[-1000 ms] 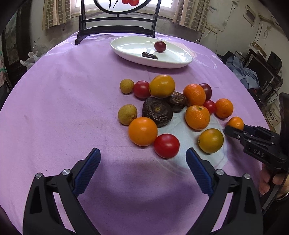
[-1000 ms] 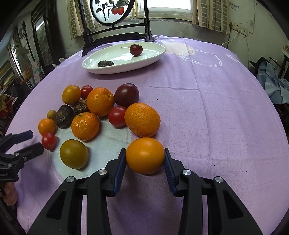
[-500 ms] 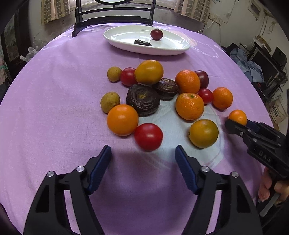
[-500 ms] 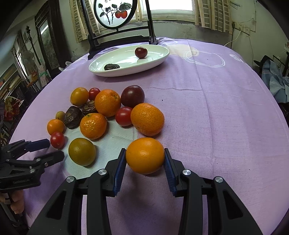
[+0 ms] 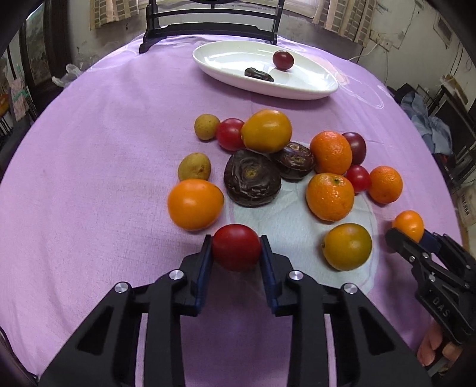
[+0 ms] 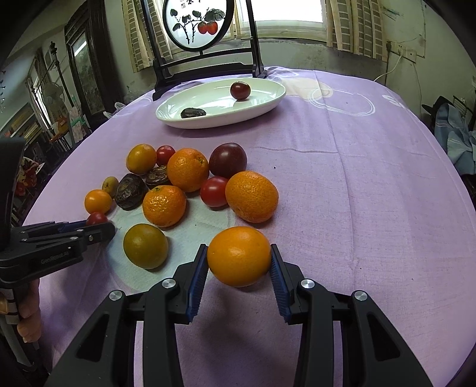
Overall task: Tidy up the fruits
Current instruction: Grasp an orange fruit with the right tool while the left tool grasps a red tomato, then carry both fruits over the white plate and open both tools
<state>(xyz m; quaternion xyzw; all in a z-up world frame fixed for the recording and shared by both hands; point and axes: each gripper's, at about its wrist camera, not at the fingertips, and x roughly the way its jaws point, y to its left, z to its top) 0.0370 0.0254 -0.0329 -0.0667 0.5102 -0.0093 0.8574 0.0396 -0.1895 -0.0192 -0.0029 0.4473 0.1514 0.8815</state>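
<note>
My left gripper (image 5: 236, 253) is shut on a red tomato (image 5: 236, 247) at the near edge of the fruit pile. My right gripper (image 6: 239, 268) is shut on a smooth orange (image 6: 239, 256) and holds it just above the purple cloth. The orange also shows in the left wrist view (image 5: 408, 224), and the red tomato in the right wrist view (image 6: 95, 218). A white oval plate (image 5: 297, 89) at the far side holds a dark red plum (image 5: 283, 59) and a dark dried fruit (image 5: 258, 74). Several oranges, tomatoes and dark wrinkled fruits lie between.
A round table under a purple cloth (image 6: 357, 178) fills both views. A dark wooden stand with a round painted screen (image 6: 197, 23) rises behind the plate. A greenish orange (image 6: 145, 245) lies close left of my right gripper. Clutter and furniture surround the table.
My left gripper has moved forward and shut on the red tomato; it was open before. My right gripper has kept its hold on the orange and lifted slightly.
</note>
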